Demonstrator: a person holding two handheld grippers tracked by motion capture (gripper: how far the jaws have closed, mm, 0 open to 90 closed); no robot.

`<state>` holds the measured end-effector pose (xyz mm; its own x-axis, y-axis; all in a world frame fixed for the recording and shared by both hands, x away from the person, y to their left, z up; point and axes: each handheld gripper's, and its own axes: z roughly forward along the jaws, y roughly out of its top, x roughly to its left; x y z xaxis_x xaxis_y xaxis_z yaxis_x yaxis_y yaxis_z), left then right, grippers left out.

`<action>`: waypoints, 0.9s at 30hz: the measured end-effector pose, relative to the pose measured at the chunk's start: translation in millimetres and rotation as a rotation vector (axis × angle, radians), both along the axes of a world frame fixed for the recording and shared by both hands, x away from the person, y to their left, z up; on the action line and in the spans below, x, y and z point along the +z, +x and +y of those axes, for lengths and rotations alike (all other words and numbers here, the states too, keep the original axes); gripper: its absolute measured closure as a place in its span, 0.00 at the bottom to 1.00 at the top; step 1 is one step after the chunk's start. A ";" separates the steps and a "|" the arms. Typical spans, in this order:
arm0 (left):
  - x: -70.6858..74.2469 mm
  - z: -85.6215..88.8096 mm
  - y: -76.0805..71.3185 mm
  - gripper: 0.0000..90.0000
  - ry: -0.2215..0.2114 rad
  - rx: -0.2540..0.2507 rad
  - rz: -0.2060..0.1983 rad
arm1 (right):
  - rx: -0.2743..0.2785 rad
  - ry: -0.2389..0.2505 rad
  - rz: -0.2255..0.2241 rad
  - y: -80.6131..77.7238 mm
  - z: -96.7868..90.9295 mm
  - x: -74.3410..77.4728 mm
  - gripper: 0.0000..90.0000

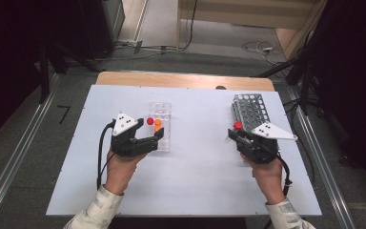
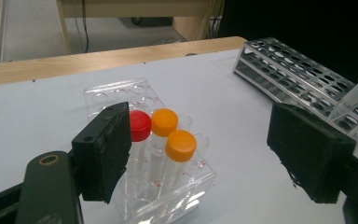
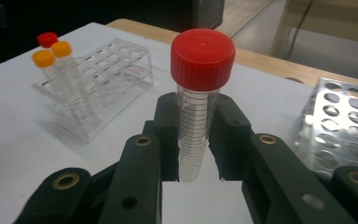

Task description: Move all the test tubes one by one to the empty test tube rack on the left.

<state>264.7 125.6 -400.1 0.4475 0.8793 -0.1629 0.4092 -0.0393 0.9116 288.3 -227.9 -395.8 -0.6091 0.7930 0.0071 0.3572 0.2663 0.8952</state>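
Red-capped and clear, a graduated tube [image 3: 200, 98] stands upright between the closed pads of the right gripper [image 3: 199, 135], gripped below its cap, above the white table [image 1: 195, 167] just beside the metal rack [image 1: 250, 110]; the left gripper [image 2: 205, 149] has its jaws wide apart around the near end of the clear plastic rack [image 2: 168, 196], pads not pressing; that rack holds 3 tubes, 1 red-capped [image 2: 139, 125] and 2 orange-capped [image 2: 181, 145]

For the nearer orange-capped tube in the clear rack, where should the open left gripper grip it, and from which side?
Grip the nearer orange-capped tube at its cap from above, probably: it stands upright in the clear rack, the other capped tubes crowd its body, and only the top stands free.
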 end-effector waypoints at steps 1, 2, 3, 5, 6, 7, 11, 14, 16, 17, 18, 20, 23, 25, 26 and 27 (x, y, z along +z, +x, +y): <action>0.3 -1.6 -0.7 0.25 0.002 -0.005 -0.001 | 0.013 -0.002 0.005 -0.1 4.9 -1.3 0.79; 0.6 -3.5 -1.5 0.24 0.000 -0.011 -0.002 | 0.024 -0.004 0.009 -0.2 9.9 -2.7 0.79; 1.0 -5.1 -2.2 0.23 0.001 -0.019 -0.004 | 0.039 -0.006 0.014 -0.2 15.0 -4.4 0.79; 1.6 -8.4 -3.9 0.22 0.001 -0.033 -0.005 | 0.060 -0.016 0.021 -0.7 25.4 -7.7 0.79; 2.0 -10.2 -4.6 0.21 0.004 -0.040 -0.005 | 0.074 -0.017 0.025 -1.1 30.5 -9.6 0.79; 2.3 -12.1 -5.4 0.20 0.004 -0.046 -0.004 | 0.086 -0.020 0.030 -1.7 35.7 -11.3 0.79; 2.9 -19.7 -8.2 0.18 0.002 -0.083 -0.002 | 0.132 -0.036 0.041 -4.5 55.6 -17.8 0.79; 4.0 -24.3 -10.9 0.18 -0.009 -0.107 0.000 | 0.163 -0.041 0.047 -6.7 69.4 -21.7 0.79; 5.0 -27.3 -13.2 0.20 -0.008 -0.125 -0.007 | 0.182 -0.045 0.048 -8.2 77.7 -23.5 0.79; 5.3 -28.9 -14.3 0.22 -0.010 -0.132 -0.010 | 0.192 -0.046 0.048 -8.7 81.3 -24.3 0.79; 5.7 -30.5 -15.4 0.23 -0.007 -0.140 -0.012 | 0.198 -0.045 0.052 -9.5 85.0 -25.1 0.79; 5.9 -33.7 -17.3 0.26 -0.004 -0.160 -0.015 | 0.216 -0.052 0.053 -10.3 92.0 -27.0 0.79; 5.2 -37.8 -18.7 0.31 0.003 -0.184 -0.011 | 0.234 -0.057 0.059 -11.7 101.7 -30.0 0.79; 4.1 -40.3 -18.9 0.36 0.006 -0.209 -0.006 | 0.246 -0.057 0.065 -13.2 107.6 -31.4 0.79; 3.5 -41.3 -18.9 0.39 0.008 -0.221 -0.003 | 0.254 -0.061 0.066 -14.0 110.6 -31.9 0.79; 2.9 -42.0 -19.2 0.43 0.012 -0.231 -0.002 | 0.263 -0.061 0.065 -14.7 113.4 -32.4 0.79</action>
